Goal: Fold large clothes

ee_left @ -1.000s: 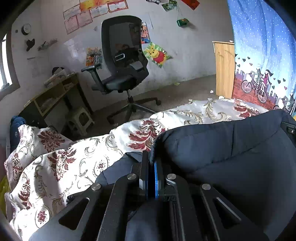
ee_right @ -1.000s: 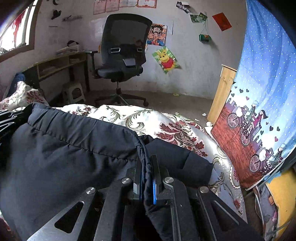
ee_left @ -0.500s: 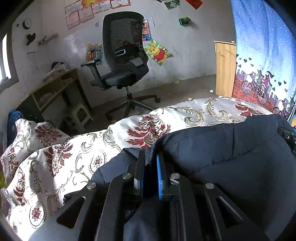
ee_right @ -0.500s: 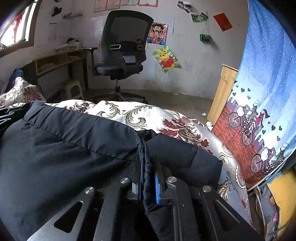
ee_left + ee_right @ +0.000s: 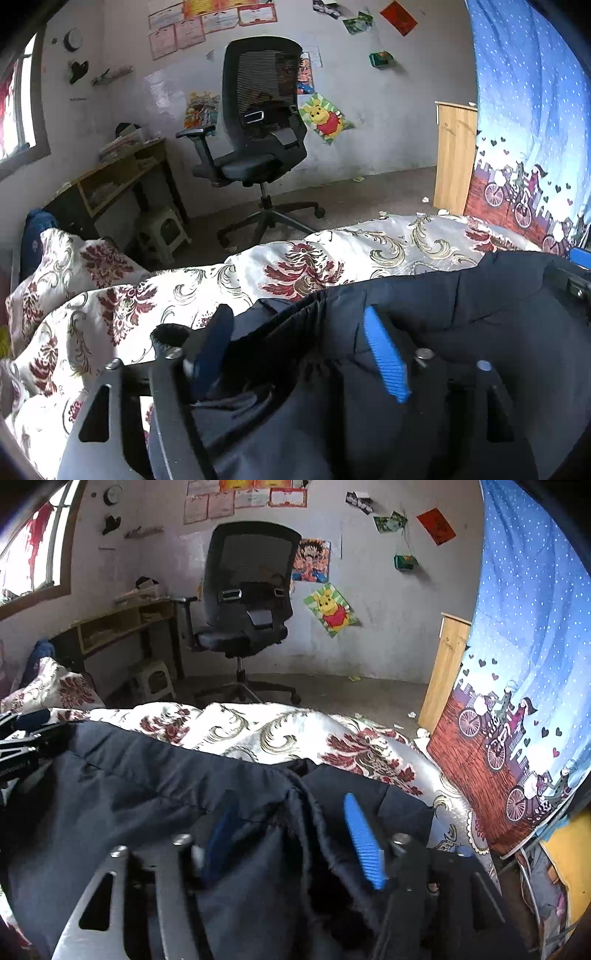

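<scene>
A large dark navy padded jacket (image 5: 461,332) lies folded over on a bed with a white, red and gold floral cover (image 5: 147,295). My left gripper (image 5: 299,325) is open, its blue-padded fingers (image 5: 384,358) spread either side of the jacket's gathered edge. The jacket also fills the right wrist view (image 5: 129,794). My right gripper (image 5: 288,812) is open too, its fingers (image 5: 362,838) apart around a fold of the jacket's edge. The left gripper's body shows at the far left of the right wrist view (image 5: 18,746).
A black office chair (image 5: 258,140) stands on the floor beyond the bed. A desk (image 5: 122,173) with a stool (image 5: 162,232) under it is at the left. A wooden cabinet (image 5: 454,155) and a blue patterned curtain (image 5: 528,129) are at the right.
Both grippers were shut on the jacket's edge; now both have opened and let it go. The jacket has settled lower onto the bed.
</scene>
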